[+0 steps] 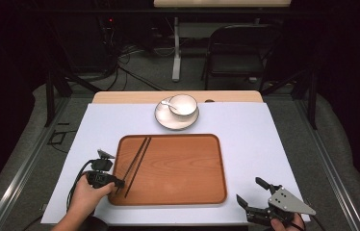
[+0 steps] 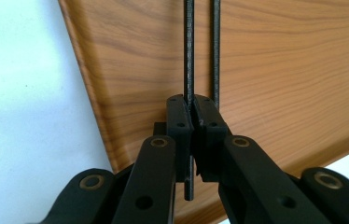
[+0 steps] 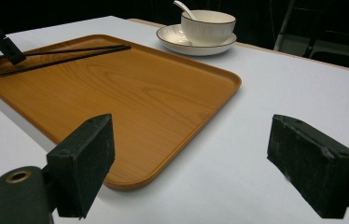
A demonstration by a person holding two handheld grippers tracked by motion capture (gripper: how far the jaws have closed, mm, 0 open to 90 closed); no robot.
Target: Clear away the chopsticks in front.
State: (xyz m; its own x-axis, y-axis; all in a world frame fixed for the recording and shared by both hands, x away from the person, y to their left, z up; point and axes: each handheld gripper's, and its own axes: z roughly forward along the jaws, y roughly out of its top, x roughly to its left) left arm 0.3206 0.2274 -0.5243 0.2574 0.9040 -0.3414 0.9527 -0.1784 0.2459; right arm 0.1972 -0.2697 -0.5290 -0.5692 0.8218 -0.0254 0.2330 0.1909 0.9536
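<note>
- The left gripper (image 1: 119, 183) sits at 8 o'clock on the table, its jaws pinching one chopstick (image 2: 189, 56) near its end, just inside the wooden tray's (image 1: 178, 168) left rim.
- The second chopstick (image 2: 216, 51) lies free just beside it; both run toward 1 o'clock.
- The right gripper (image 1: 254, 196), jaws spread wide with nothing between them, hovers at 5 o'clock, off the tray's corner.
- The tray's middle and right side are bare wood.
- At 12 o'clock, beyond the far rim, a bowl (image 1: 183, 104) with a spoon (image 1: 167, 104) rests on a saucer (image 1: 166, 120).

Two thin black chopsticks (image 1: 137, 163) lie side by side on the wooden tray (image 1: 183, 168), pointing toward one o'clock, near ends slightly splayed.
</note>
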